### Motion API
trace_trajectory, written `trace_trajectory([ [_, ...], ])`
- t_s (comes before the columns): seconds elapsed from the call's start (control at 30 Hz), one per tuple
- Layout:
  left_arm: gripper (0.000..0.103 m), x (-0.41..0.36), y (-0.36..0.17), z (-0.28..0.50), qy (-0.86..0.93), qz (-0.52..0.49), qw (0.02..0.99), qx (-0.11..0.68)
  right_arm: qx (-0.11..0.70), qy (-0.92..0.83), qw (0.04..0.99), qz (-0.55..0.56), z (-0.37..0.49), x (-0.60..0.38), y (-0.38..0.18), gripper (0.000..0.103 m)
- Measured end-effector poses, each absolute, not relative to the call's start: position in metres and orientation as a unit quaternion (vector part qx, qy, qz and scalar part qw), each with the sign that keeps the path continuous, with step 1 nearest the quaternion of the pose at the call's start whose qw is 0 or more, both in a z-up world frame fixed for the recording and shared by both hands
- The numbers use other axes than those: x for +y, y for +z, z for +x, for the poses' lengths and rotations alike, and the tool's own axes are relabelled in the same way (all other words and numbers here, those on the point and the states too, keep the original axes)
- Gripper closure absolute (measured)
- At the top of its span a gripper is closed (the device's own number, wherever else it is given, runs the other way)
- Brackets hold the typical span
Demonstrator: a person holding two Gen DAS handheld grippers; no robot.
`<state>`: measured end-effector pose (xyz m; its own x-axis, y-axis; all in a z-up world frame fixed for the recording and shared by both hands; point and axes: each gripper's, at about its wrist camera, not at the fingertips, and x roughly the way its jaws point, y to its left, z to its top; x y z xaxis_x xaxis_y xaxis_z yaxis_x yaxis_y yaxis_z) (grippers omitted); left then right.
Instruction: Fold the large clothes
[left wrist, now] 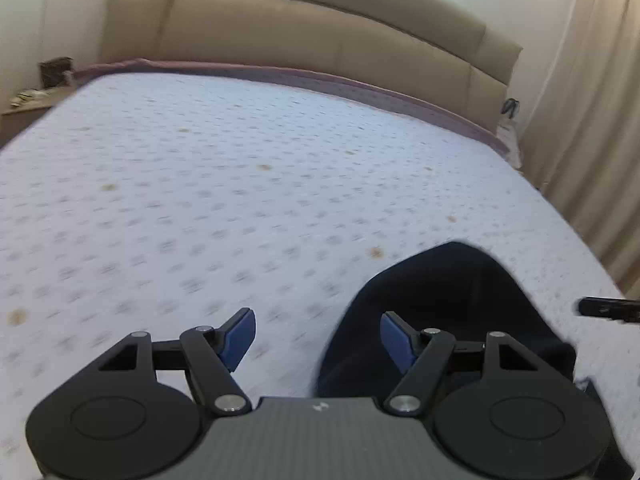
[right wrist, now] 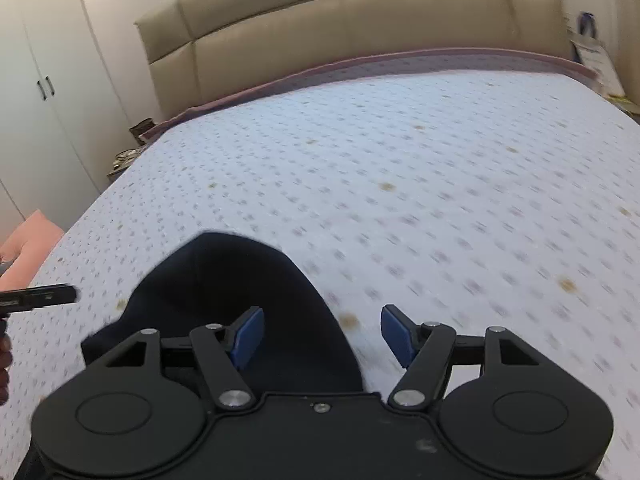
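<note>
A dark navy garment [left wrist: 452, 300] lies folded into a compact bundle on the bed, low and right in the left wrist view, and the same garment [right wrist: 224, 284] shows low and left in the right wrist view. My left gripper [left wrist: 318, 338] hovers above the garment's left edge, open, with nothing between its blue pads. On the other side, my right gripper [right wrist: 322, 334] hangs open over the garment's right edge, also holding nothing. A black finger of the right gripper pokes into the left wrist view at its right edge, and a finger of the left gripper enters the right wrist view from the left.
The bed's white dotted sheet [left wrist: 240, 184] spreads ahead to a beige padded headboard [left wrist: 320, 36]. Curtains [left wrist: 592, 120] hang to the right. A white wardrobe [right wrist: 44, 92] and a pink item [right wrist: 28, 248] stand left of the bed. Nightstands flank the headboard.
</note>
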<state>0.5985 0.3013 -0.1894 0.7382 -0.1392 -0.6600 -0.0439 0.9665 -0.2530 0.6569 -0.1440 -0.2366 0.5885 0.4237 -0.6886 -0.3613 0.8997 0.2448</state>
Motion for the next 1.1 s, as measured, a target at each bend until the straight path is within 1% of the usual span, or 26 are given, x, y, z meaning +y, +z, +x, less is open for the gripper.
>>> trace_trajectory([
  [0.1, 0.032, 0.278, -0.202, 0.641, -0.042, -0.108, 0.914, 0.388, 0.415, 0.240, 0.878, 0.012, 0.684, -0.110, -0.252, 0.024],
  [0.23, 0.032, 0.251, -0.224, 0.677, -0.068, -0.048, 0.904, 0.420, 0.436, 0.261, 0.859, -0.054, 0.702, -0.078, -0.272, 0.024],
  [0.33, 0.035, 0.245, -0.249, 0.696, -0.092, -0.064, 0.881, 0.460, 0.464, 0.256, 0.845, -0.069, 0.716, -0.066, -0.294, 0.024],
  [0.37, 0.043, 0.246, -0.255, 0.701, -0.092, -0.073, 0.875, 0.470, 0.483, 0.256, 0.835, -0.060, 0.722, -0.064, -0.305, 0.024],
  [0.4, 0.063, 0.242, -0.258, 0.703, -0.090, -0.070, 0.874, 0.472, 0.503, 0.256, 0.824, -0.047, 0.725, -0.063, -0.314, 0.025],
  [0.43, 0.073, 0.236, -0.260, 0.704, -0.080, -0.046, 0.878, 0.470, 0.519, 0.250, 0.816, -0.043, 0.726, -0.059, -0.324, 0.027],
  [0.47, 0.086, 0.227, -0.257, 0.702, -0.072, -0.020, 0.881, 0.467, 0.502, 0.244, 0.828, -0.053, 0.722, -0.058, -0.321, 0.045],
  [0.5, 0.092, 0.217, -0.251, 0.697, -0.069, 0.006, 0.887, 0.457, 0.482, 0.247, 0.838, -0.059, 0.714, -0.055, -0.316, 0.064],
  [0.53, 0.092, 0.209, -0.244, 0.689, -0.067, 0.028, 0.893, 0.443, 0.471, 0.247, 0.845, -0.061, 0.707, -0.054, -0.309, 0.090],
  [0.6, 0.094, 0.199, -0.222, 0.667, -0.069, 0.051, 0.910, 0.406, 0.426, 0.252, 0.867, -0.062, 0.683, -0.058, -0.288, 0.090],
  [0.7, 0.095, 0.206, -0.181, 0.618, -0.082, 0.019, 0.932, 0.352, 0.364, 0.265, 0.889, -0.084, 0.633, -0.071, -0.250, 0.090],
  [0.77, 0.095, 0.210, -0.156, 0.577, -0.084, 0.000, 0.944, 0.319, 0.326, 0.266, 0.904, -0.079, 0.592, -0.086, -0.221, 0.091],
  [0.87, 0.096, 0.204, -0.129, 0.509, -0.070, 0.004, 0.956, 0.284, 0.256, 0.255, 0.927, -0.102, 0.523, -0.101, -0.191, 0.091],
  [0.9, 0.096, 0.200, -0.121, 0.481, -0.067, 0.006, 0.958, 0.278, 0.233, 0.256, 0.932, -0.111, 0.495, -0.106, -0.183, 0.091],
  [1.0, 0.095, 0.182, -0.113, 0.414, -0.067, 0.019, 0.957, 0.280, 0.204, 0.251, 0.936, -0.137, 0.433, -0.124, -0.174, 0.092],
  [1.03, 0.095, 0.175, -0.113, 0.394, -0.069, 0.021, 0.954, 0.290, 0.207, 0.252, 0.935, -0.142, 0.415, -0.130, -0.175, 0.091],
  [1.07, 0.091, 0.167, -0.117, 0.372, -0.075, 0.028, 0.948, 0.307, 0.218, 0.251, 0.931, -0.148, 0.400, -0.137, -0.176, 0.090],
  [1.1, 0.089, 0.162, -0.121, 0.352, -0.078, 0.032, 0.942, 0.326, 0.237, 0.251, 0.926, -0.153, 0.384, -0.147, -0.180, 0.089],
])
